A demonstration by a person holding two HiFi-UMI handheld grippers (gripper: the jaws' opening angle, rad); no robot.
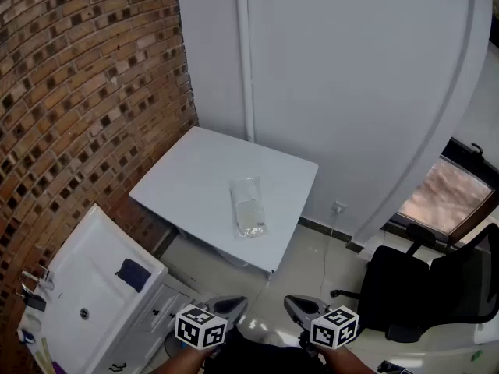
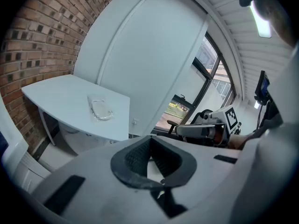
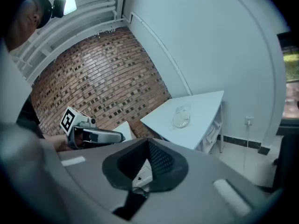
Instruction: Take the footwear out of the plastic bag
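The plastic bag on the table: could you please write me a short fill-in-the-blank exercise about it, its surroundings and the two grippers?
1. The plastic bag lies ____ the white table.
2. In the head view, the wall left of the table is built of ____.
3. The jaws of the left gripper and of the right gripper are both ____.
4. Between its jaws, each gripper holds ____.

Missing words: on; brick; shut; nothing.
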